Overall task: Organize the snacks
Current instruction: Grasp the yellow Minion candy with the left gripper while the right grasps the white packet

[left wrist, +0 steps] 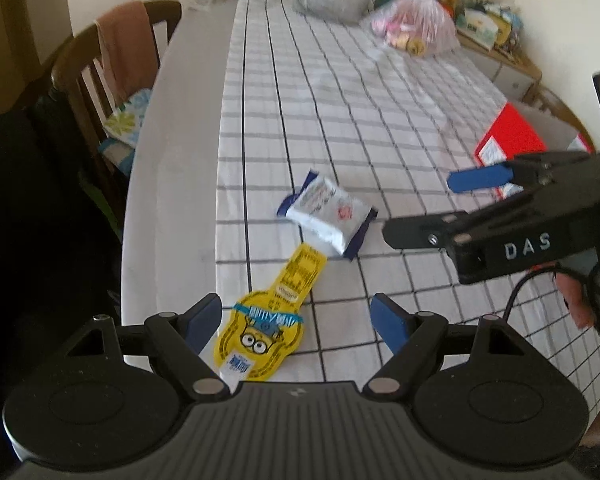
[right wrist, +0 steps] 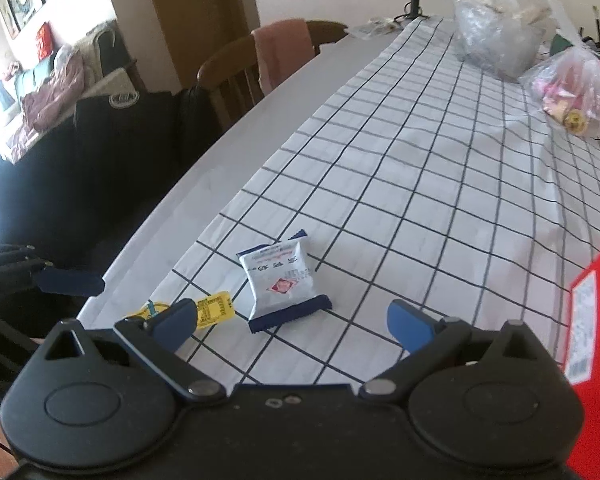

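Checked cloth over the surface (left wrist: 380, 128), chairs behind. Yellow snack pouch (left wrist: 270, 320) and silver snack packet (right wrist: 282, 282) lying flat near the front edge, easy reach. Left gripper (left wrist: 296, 316) wide open over the pouch, nothing held. Right gripper (right wrist: 294, 318) spread too, empty, lined up on the packet. Red box (right wrist: 596, 320) beside, probably the destination.

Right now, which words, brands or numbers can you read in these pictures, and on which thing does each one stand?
"DAS": white letters on the black body of the right gripper.
Yellow packet: cartoon face and printed characters, too blurred to read.
White and blue packet: several printed lines, too blurred to read.
Red box: white label, too small to read.
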